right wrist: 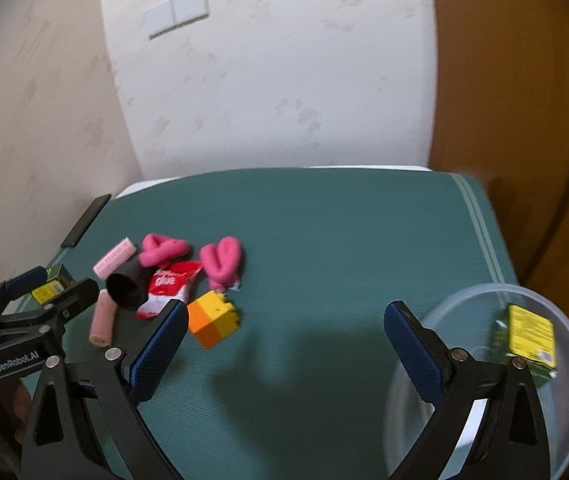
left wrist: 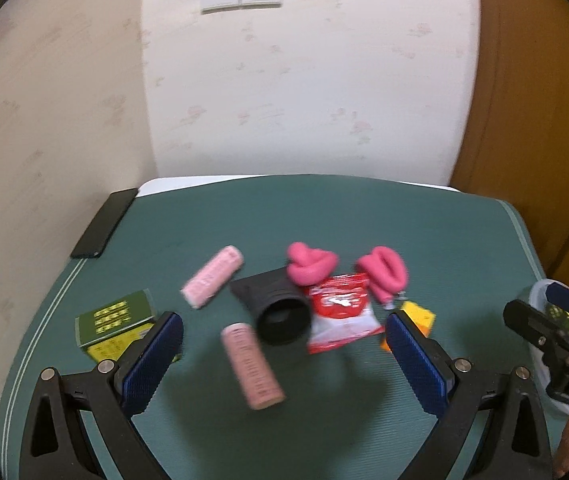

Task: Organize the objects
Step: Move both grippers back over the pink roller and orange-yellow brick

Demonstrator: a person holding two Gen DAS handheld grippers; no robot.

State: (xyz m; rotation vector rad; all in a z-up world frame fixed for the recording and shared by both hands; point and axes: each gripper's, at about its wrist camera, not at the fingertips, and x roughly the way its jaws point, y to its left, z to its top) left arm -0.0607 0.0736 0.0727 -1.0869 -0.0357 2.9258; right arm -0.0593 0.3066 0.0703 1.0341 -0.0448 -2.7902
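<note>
The bench [right wrist: 324, 220], under its green mat, carries a clear bowl [right wrist: 564, 320] at its right edge holding one green-and-yellow box [right wrist: 530, 340]; the rest lie clustered at the left. Both the left hand-held gripper [left wrist: 284, 356] and the right hand-held gripper [right wrist: 284, 348] gape wide, holding nothing. The orange-yellow cube [right wrist: 214, 318] lies just beside the right one's left finger: a closing finger could knock it away. The red packet [left wrist: 342, 312] touches the black cup [left wrist: 280, 316], possibly overlapping it, so lifting either may drag its neighbour. The pink roll [left wrist: 252, 366] would likely roll off.

Both wrist cameras look down from close above the green mat [left wrist: 324, 208], facing the wall; both, slightly blurred, share its central clutter.
</note>
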